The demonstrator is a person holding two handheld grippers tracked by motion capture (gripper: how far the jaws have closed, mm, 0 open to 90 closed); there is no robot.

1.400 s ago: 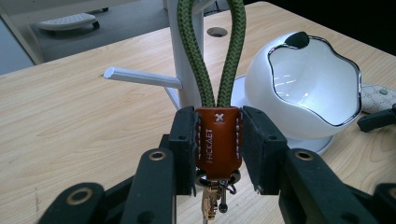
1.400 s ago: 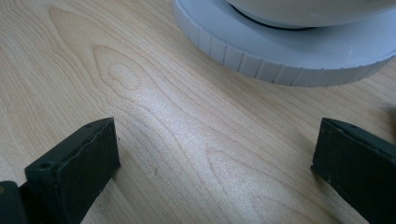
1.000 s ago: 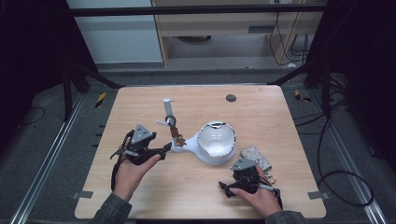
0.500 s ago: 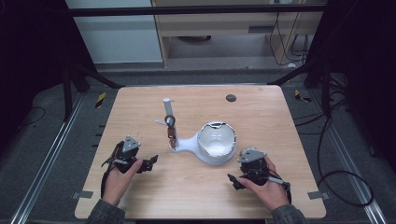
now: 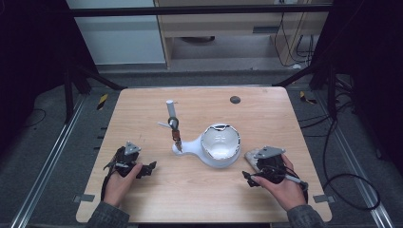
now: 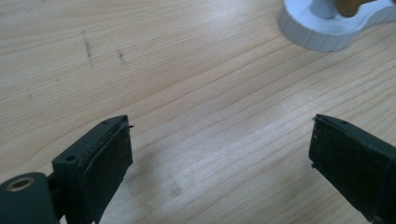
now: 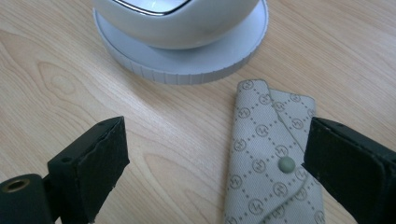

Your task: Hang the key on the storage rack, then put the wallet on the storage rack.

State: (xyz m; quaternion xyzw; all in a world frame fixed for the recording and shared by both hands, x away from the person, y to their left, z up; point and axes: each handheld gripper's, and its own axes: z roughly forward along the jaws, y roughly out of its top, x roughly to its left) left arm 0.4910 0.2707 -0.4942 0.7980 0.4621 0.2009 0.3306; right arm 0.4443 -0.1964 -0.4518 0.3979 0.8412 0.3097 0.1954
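A white round bowl-shaped stand [image 5: 220,146] sits mid-table; its base [image 6: 327,32] runs left to a thin upright arm with a brown clip [image 5: 175,128]. A grey patterned pouch with a snap [image 7: 271,158] lies flat just right of the stand [image 7: 182,42], partly hidden under my right hand in the high view [image 5: 251,159]. My left gripper [image 5: 148,167] rests low at the front left; its jaws [image 6: 219,135] have just been opening and stand wide over bare wood. My right gripper [image 5: 247,178] has just been closing a little and stays open [image 7: 217,140], with the pouch lying below near its right jaw, untouched.
A small dark disc [image 5: 235,99] lies near the table's far edge. The wooden table [image 5: 199,199] has free room along the front between my hands. Black frame rails run along both sides of the table.
My left gripper has drawn back from the stand's arm toward the front left and come down. Its jaws have spread. The right gripper has lifted and shifted slightly right, off the pouch.
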